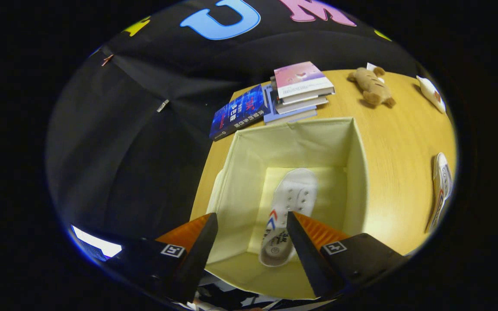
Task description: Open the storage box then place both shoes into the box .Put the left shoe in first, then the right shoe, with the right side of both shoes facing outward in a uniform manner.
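Setting: a booth walled in black cloth, with a light wooden surface (400,142) carrying all items. Item one: the storage box (357,172), pale fabric, open-topped, lid not seen, standing directly below and ahead of the gripper (252,226). Item two: a white canvas shoe (290,203) with red and blue side marks, lying on the box floor between the fingers as viewed, toe pointing away from the gripper, heel opening nearest it, long axis running roughly straight ahead. Item three: the second shoe (441,190), out on the surface well to the right of the box, tipped on its side, its long axis roughly parallel to the box's right wall. Gripper: fingers spread wide, holding nothing, poised above the box mouth and apart from the shoe inside. Judgement: box opened and one shoe placed; the remaining shoe is the next object, and it lies off to the gripper's right past the box wall, so the coming move turns on swinging right and closing across that shoe's width. Other stock: a stack of books (301,93) and a blue book (240,112) beyond the box; a plush toy (372,86) farther right.
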The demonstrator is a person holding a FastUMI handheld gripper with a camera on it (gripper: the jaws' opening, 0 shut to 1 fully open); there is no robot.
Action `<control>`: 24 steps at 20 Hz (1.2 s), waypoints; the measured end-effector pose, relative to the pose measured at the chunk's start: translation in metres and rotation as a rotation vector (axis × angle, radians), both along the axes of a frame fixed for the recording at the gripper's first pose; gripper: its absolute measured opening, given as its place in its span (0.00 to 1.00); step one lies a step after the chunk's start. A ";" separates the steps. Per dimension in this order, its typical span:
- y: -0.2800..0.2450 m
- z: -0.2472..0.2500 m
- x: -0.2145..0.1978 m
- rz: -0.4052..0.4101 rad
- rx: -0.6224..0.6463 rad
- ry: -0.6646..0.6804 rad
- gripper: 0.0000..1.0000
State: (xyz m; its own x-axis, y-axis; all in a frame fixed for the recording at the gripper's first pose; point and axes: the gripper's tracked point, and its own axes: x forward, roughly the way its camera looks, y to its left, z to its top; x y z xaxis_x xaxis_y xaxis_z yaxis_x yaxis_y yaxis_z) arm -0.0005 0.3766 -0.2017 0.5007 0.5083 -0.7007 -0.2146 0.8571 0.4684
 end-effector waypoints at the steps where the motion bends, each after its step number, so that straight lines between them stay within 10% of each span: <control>1: -0.017 0.006 -0.002 0.003 -0.016 -0.026 0.99; 15: -0.370 -0.027 -0.029 -0.133 -0.373 -0.169 0.99; 24: -0.468 -0.120 -0.021 0.022 -0.512 -0.087 1.00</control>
